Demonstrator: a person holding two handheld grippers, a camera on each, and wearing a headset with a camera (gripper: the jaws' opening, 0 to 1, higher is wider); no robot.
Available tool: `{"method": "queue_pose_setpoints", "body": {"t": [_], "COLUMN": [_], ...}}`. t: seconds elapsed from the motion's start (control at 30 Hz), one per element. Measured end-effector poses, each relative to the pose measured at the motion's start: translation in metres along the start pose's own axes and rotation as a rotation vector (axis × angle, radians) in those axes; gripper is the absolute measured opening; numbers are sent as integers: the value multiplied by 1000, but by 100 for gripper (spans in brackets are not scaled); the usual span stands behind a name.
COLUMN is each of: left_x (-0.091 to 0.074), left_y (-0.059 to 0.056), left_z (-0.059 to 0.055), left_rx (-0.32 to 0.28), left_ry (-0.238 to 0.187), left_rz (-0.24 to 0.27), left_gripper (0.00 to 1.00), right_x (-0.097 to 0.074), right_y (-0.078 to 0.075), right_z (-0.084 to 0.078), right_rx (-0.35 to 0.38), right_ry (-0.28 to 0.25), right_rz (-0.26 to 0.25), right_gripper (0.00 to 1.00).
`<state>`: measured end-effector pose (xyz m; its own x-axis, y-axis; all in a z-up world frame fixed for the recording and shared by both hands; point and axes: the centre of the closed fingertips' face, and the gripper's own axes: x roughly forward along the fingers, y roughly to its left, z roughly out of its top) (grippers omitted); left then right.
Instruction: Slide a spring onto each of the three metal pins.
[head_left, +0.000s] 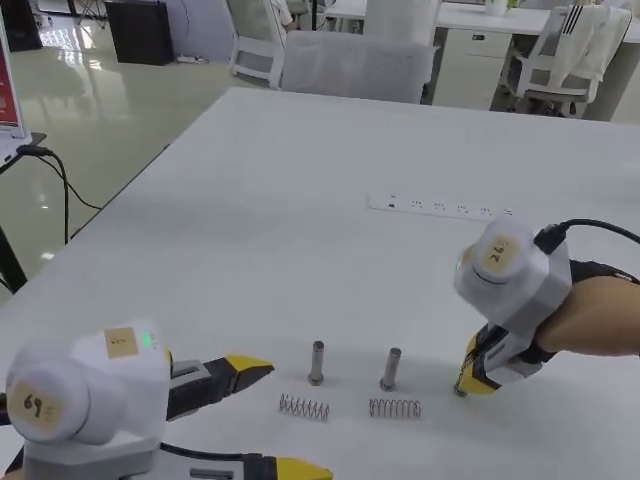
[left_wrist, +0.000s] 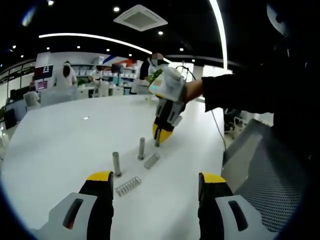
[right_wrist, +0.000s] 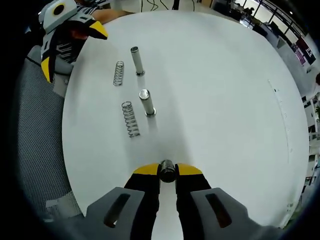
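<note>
Two metal pins (head_left: 316, 362) (head_left: 391, 368) stand upright near the front of the white table (head_left: 300, 200). A spring (head_left: 304, 407) (head_left: 396, 407) lies flat in front of each. My right gripper (head_left: 468, 385) points down at the table just right of them, shut on a third upright pin (right_wrist: 167, 171), whose round top shows between the yellow fingertips. Whether a spring sits on that pin I cannot tell. My left gripper (head_left: 288, 418) hovers open at the front left, nothing in it. The left gripper view has both pins (left_wrist: 116, 164) (left_wrist: 141, 148), both springs (left_wrist: 128, 186) (left_wrist: 152, 160) and the right gripper (left_wrist: 159, 137) beyond.
A white power strip (head_left: 440, 208) lies further back on the table. Office chairs (head_left: 350, 65) stand at the far end. The table's left edge drops to a glossy floor with a black cable (head_left: 60, 180). A grey mesh chair (right_wrist: 40, 125) is close to the near edge.
</note>
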<state>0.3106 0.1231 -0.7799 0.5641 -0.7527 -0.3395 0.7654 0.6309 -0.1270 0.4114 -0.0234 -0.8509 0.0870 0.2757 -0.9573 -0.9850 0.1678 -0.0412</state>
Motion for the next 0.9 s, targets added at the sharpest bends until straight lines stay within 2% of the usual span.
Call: {"method": "queue_pose_setpoints", "body": {"t": [0.2, 0.6, 0.9], "left_x": [1, -1, -1], "left_y": [-1, -3, -4], "left_z": [1, 1, 1], "left_rx": [3, 7, 11], "left_ry": [3, 4, 4], "left_rz": [-3, -3, -6], "left_gripper": [64, 64, 64], "right_x": [-1, -4, -15], "right_y": [0, 2, 6], "right_z": [0, 3, 19], "right_rx": [5, -3, -37], "right_ry": [-6, -25, -62], "right_rz": [0, -8, -18], "right_gripper": [9, 18, 26]}}
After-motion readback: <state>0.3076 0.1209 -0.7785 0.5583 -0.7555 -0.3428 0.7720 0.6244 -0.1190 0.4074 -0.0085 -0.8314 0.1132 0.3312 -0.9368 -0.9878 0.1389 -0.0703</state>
